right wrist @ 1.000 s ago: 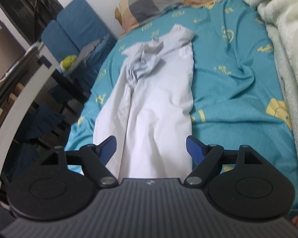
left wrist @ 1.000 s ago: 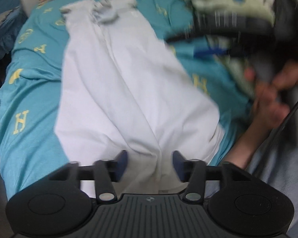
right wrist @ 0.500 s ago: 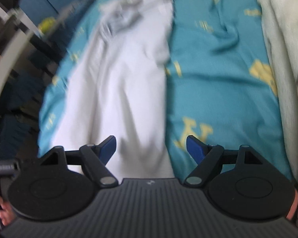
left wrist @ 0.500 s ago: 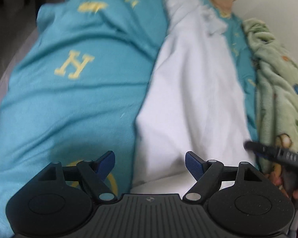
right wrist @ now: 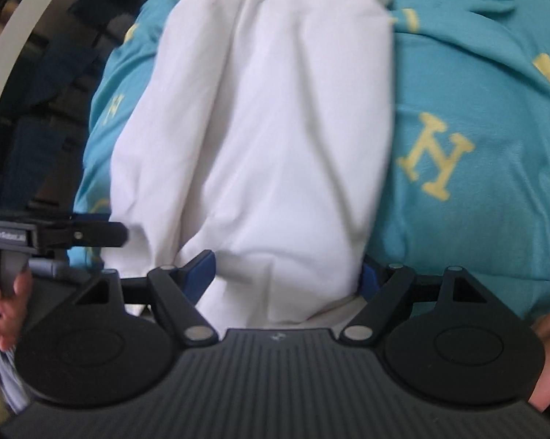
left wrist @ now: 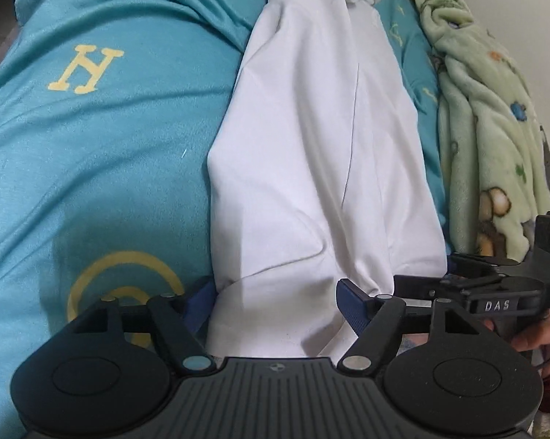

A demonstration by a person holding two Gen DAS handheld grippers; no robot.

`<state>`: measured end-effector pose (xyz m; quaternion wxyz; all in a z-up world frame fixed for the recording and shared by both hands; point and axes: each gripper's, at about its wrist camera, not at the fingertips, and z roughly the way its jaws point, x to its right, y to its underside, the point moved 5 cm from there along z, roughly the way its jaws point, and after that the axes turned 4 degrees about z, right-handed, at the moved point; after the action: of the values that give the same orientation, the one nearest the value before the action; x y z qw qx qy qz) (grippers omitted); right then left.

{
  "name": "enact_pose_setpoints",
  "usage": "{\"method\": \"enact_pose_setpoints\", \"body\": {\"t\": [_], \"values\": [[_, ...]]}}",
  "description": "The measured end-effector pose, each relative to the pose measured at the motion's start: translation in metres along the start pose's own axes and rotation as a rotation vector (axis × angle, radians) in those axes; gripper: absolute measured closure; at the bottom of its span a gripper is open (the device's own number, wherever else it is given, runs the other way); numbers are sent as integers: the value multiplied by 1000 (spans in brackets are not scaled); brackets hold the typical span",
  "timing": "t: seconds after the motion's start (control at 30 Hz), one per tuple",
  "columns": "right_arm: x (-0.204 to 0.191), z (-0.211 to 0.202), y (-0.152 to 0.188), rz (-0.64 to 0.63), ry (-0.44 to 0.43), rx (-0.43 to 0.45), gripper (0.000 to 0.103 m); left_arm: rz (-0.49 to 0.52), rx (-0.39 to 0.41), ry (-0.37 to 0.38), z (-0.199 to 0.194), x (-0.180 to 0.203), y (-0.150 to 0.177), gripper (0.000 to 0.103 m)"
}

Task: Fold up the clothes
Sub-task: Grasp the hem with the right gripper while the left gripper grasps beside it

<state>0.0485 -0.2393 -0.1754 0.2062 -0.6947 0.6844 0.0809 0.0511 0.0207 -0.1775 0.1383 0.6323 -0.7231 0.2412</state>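
A white garment (left wrist: 311, 128) lies lengthwise on the teal bed sheet (left wrist: 92, 139), folded into a long strip; it also shows in the right wrist view (right wrist: 267, 117). My left gripper (left wrist: 277, 301) is open, its jaws astride the near left corner of the garment's bottom hem. My right gripper (right wrist: 287, 269) is open, its jaws astride the near right corner of the same hem. Each gripper shows in the other's view: the right one in the left wrist view (left wrist: 476, 285), the left one in the right wrist view (right wrist: 74, 234).
A pale green fleece blanket (left wrist: 487, 109) is bunched along the right side of the bed by the wall. In the right wrist view the bed's left edge drops to dark furniture and a white frame (right wrist: 22, 36). The sheet (right wrist: 458, 109) has yellow letter prints.
Both grippers moved down to the garment's near hem and now straddle its corners. The left gripper swung from the garment's middle to its left corner and opened wider.
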Motion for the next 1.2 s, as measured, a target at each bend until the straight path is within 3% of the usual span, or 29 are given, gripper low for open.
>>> {"method": "enact_pose_setpoints", "body": {"t": [0.07,0.1,0.13,0.17,0.2,0.23,0.27,0.33,0.53,0.77,1.0,1.1,1.2], "values": [[-7,0,4,-57,50,12,45,17,-26,1,0,4,1,36],[-9,-1,5,-75,69,20,49,30,-44,4,0,7,2,40],[-11,-5,7,-84,73,31,63,59,-66,18,0,12,4,48],[-13,-9,9,-92,76,41,76,84,-68,13,-3,16,6,49],[-14,-13,11,-101,80,51,81,110,-71,7,-5,21,8,51],[-16,-17,13,-109,83,62,85,135,-73,1,-8,26,10,69],[-18,-23,13,-111,78,80,88,159,-75,-5,-11,30,11,99],[-21,-37,15,-113,67,114,90,142,-50,7,-20,34,12,99],[-18,-102,13,-36,-65,279,91,117,130,54,-87,47,20,100],[-20,-170,47,-34,-159,399,92,125,307,122,-167,88,73,100],[-20,-195,120,-16,-242,438,92,159,363,170,-197,115,164,100],[-18,-202,135,5,-259,475,92,183,409,175,-199,120,180,100],[-16,-206,135,34,-274,505,92,175,464,183,-202,121,175,100]]}}
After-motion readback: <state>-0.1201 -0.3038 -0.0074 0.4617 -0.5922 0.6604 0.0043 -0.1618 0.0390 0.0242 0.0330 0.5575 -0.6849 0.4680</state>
